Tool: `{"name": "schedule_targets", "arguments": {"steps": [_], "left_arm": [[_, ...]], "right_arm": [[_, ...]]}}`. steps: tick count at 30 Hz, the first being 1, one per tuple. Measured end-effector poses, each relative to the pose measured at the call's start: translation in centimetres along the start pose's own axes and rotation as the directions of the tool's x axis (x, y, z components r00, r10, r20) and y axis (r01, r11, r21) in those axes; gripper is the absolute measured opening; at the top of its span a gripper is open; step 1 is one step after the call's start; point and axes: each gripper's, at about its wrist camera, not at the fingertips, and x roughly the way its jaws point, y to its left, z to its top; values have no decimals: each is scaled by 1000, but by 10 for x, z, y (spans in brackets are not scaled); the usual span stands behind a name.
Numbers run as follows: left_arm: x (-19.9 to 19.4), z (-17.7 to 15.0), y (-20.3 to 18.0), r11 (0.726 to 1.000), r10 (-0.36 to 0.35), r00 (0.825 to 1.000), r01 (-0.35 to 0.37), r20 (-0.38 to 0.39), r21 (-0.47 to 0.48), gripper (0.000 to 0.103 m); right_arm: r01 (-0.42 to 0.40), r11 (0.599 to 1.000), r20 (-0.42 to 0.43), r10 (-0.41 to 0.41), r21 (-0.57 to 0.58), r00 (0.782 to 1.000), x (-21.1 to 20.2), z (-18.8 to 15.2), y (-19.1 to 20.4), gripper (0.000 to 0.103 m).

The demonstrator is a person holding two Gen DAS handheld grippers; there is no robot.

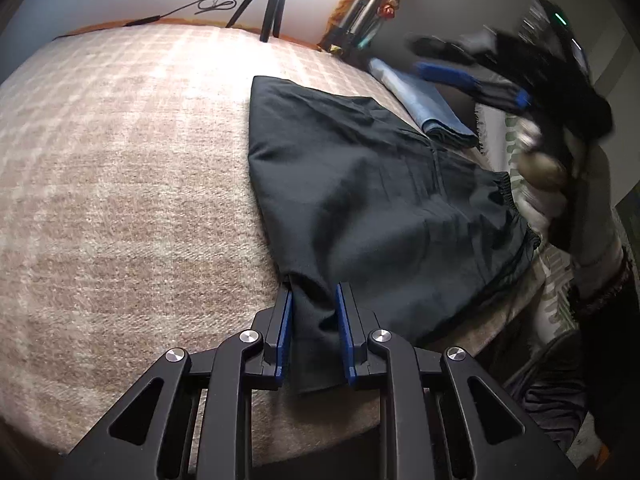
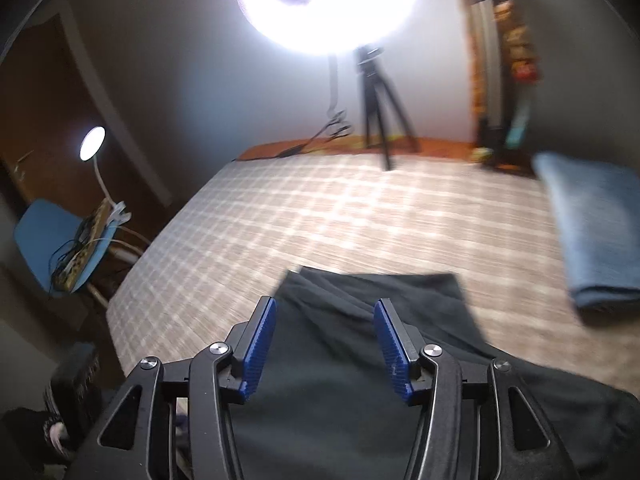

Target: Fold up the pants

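Pinching a bunched corner of the dark pants (image 1: 360, 200), the left claw (image 1: 313, 312) has its blue pads closed against the fabric near the bed's near edge, with a strip of cloth hanging back between the fingers. The pants lie folded on the checked blanket (image 1: 120, 160) that covers the bed, their gathered waistband toward the right edge of the mattress and their straight far hem pointing into the bed. The right claw (image 2: 324, 324) hangs above the pants (image 2: 360, 360) with its blue pads wide apart and nothing between them; in the left wrist view it shows only as a blur (image 1: 472, 76) raised over the right side. Left of the pants the blanket runs bare and broad to the bed's left edge and far end. Just beyond the pants on the right lies a folded blue garment (image 2: 592, 232), close to but apart from them. At the far edge stands a black tripod (image 2: 376, 112) beneath a bright ring light (image 2: 328, 4), and a blue chair (image 2: 48, 236) sits off the left side.
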Motion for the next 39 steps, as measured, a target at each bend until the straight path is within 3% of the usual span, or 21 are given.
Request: {"name": "schedule_targets", "arguments": {"steps": [8, 12, 19, 20, 22, 23, 24, 25, 28, 31, 34, 37, 38, 39], "left_arm": [[-4, -8, -4, 996, 32, 999, -32, 6, 77, 19], [-4, -7, 1, 998, 20, 1000, -21, 5, 66, 19], [-5, -4, 8, 999, -10, 1000, 10, -1, 40, 19], [-6, -4, 9, 999, -14, 1000, 14, -2, 36, 19], [-8, -3, 12, 999, -20, 1000, 20, -3, 31, 19], [-9, -3, 13, 999, -21, 1000, 21, -2, 31, 19], [-10, -4, 14, 999, -21, 1000, 21, -1, 33, 11], [-11, -4, 15, 999, -25, 1000, 25, -3, 36, 5], [-18, -7, 14, 998, -40, 999, 40, 4, 45, 3], [-21, -15, 12, 997, -29, 1000, 29, 9, 72, 3], [-23, -16, 15, 998, -40, 999, 39, 7, 45, 3], [-31, -18, 13, 997, -37, 999, 36, 26, 63, 3], [-32, -18, 12, 997, -30, 999, 28, 30, 73, 3], [-31, -20, 10, 997, -26, 999, 23, 32, 77, 3]], "right_arm": [[16, 996, -81, -23, -83, 996, 80, 17, 29, 56], [36, 993, -100, -47, -110, 994, 105, 23, 29, 64], [5, 994, -172, -24, -106, 985, 139, 22, 23, 63], [5, 993, -177, -27, -121, 984, 141, 20, 26, 60], [13, 988, -185, -41, -151, 982, 146, 17, 31, 35], [41, 986, -186, -72, -165, 980, 149, 14, 32, 17], [48, 985, -180, -78, -166, 981, 150, 14, 31, 9], [41, 986, -172, -70, -164, 983, 150, 12, 30, 5], [81, 984, -138, -104, -160, 985, 147, 13, 26, 0], [64, 985, -148, -88, -160, 985, 150, 14, 25, 0], [83, 988, -130, -100, -130, 987, 145, 19, 23, 9], [110, 988, -104, -121, -106, 987, 132, 25, 20, 9], [116, 989, -105, -125, -89, 987, 126, 25, 19, 22], [108, 992, -113, -114, -59, 987, 119, 26, 19, 43]]}}
